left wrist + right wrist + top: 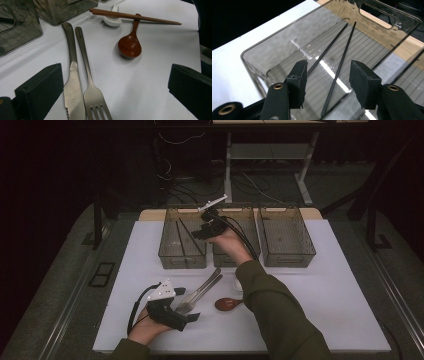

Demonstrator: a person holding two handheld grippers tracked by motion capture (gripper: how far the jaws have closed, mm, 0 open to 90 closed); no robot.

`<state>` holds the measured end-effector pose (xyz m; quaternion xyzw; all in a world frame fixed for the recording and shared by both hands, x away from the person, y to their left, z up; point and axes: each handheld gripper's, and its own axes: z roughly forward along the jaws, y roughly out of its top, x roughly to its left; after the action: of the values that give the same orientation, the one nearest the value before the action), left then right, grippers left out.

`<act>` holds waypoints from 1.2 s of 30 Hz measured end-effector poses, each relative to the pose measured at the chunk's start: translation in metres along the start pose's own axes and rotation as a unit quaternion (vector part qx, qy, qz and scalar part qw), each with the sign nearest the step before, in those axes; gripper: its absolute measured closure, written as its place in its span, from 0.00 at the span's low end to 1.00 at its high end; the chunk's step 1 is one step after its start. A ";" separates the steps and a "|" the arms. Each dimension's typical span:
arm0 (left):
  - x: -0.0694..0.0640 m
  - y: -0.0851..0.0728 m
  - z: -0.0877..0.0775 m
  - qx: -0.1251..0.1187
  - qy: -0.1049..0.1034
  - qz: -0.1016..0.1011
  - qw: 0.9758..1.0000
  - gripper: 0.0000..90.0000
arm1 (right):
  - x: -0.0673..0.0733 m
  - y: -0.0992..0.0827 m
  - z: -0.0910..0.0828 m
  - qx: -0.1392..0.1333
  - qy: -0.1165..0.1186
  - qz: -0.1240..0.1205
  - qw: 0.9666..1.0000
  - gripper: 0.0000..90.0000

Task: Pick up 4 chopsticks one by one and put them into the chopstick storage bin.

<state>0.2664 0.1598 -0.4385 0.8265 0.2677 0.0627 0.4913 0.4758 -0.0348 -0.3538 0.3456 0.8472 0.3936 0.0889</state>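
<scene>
My right gripper [198, 233] hovers over the left clear bin [170, 251]. Its jaws [328, 80] stand open above two black chopsticks [338, 62] that lie on the bin's floor, and nothing is between the pads. My left gripper [187, 304] rests low at the front left of the table, open [115, 92], with the blades of a steel knife [72, 82] and fork [91, 85] lying between its pads untouched. Beyond them sit a brown wooden spoon [130, 45] and a pair of brown chopsticks [135, 16] laid across a white rest [112, 21].
Three clear bins stand in a row at the back of the white table [340, 285]; the middle bin [235, 255] and the right bin [286, 237] are beside the one under my right gripper. The right forearm crosses over the spoon [226, 304] area.
</scene>
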 end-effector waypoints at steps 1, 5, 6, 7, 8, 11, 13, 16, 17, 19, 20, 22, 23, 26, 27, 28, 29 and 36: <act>0.000 0.000 0.000 0.000 0.000 0.000 1.000 0.00 | -0.001 -0.001 -0.002 -0.001 0.000 -0.003 1.000 0.53; 0.000 0.000 0.000 0.000 0.000 -0.001 1.000 0.00 | -0.003 -0.008 -0.014 -0.004 0.008 -0.009 1.000 0.52; 0.000 0.000 0.001 0.000 0.001 0.000 1.000 0.00 | -0.004 -0.009 -0.017 -0.006 0.009 -0.011 1.000 0.52; 0.000 0.000 0.001 0.001 0.001 0.001 1.000 0.00 | -0.004 -0.011 -0.020 -0.007 0.012 -0.013 1.000 0.52; 0.000 0.000 0.001 0.001 0.002 0.002 1.000 0.00 | -0.005 -0.013 -0.023 -0.009 0.014 -0.014 1.000 0.52; 0.000 0.000 0.001 0.002 0.002 0.002 1.000 0.00 | -0.007 -0.019 -0.033 -0.012 0.020 -0.017 1.000 0.52; 0.000 0.000 0.001 0.004 0.002 0.004 1.000 0.00 | -0.008 -0.023 -0.039 -0.015 0.024 -0.018 0.999 0.52; 0.000 0.000 0.000 0.005 0.003 0.003 1.000 0.00 | -0.009 -0.029 -0.048 -0.017 0.024 -0.023 0.999 0.51; 0.000 0.000 0.001 0.005 0.002 0.002 1.000 0.00 | -0.009 -0.032 -0.051 -0.018 0.025 -0.025 0.999 0.51; 0.000 0.000 0.001 0.005 0.002 0.002 1.000 0.00 | -0.009 -0.036 -0.056 -0.017 0.026 -0.029 0.999 0.51; 0.000 0.000 0.001 0.006 0.003 0.004 1.000 0.00 | -0.009 -0.039 -0.059 -0.017 0.026 -0.031 0.999 0.51; 0.000 0.000 0.001 0.004 0.002 0.001 1.000 0.00 | -0.010 -0.044 -0.064 -0.019 0.028 -0.034 0.999 0.51; 0.000 -0.001 0.001 0.004 0.002 0.000 1.000 0.00 | -0.009 -0.047 -0.067 -0.021 0.028 -0.034 0.999 0.51; 0.000 0.000 0.001 0.005 0.002 0.001 1.000 0.00 | -0.009 -0.056 -0.074 -0.022 0.031 -0.039 0.999 0.51; 0.000 0.000 0.001 0.007 0.002 0.000 1.000 0.00 | -0.009 -0.059 -0.077 -0.021 0.032 -0.039 0.999 0.51; 0.000 -0.001 0.001 0.005 0.003 0.000 1.000 0.00 | -0.009 -0.062 -0.079 -0.020 0.032 -0.041 0.998 0.51; 0.000 -0.001 0.001 0.007 0.003 0.001 1.000 0.00 | -0.010 -0.065 -0.082 -0.021 0.032 -0.042 0.998 0.51; 0.000 -0.001 0.001 0.006 0.005 0.000 1.000 0.00 | -0.014 -0.087 -0.100 -0.021 0.041 -0.029 0.998 0.53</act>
<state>0.2665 0.1589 -0.4399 0.8292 0.2699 0.0650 0.4851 0.3991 -0.1439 -0.3513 0.3022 0.8513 0.4227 0.0731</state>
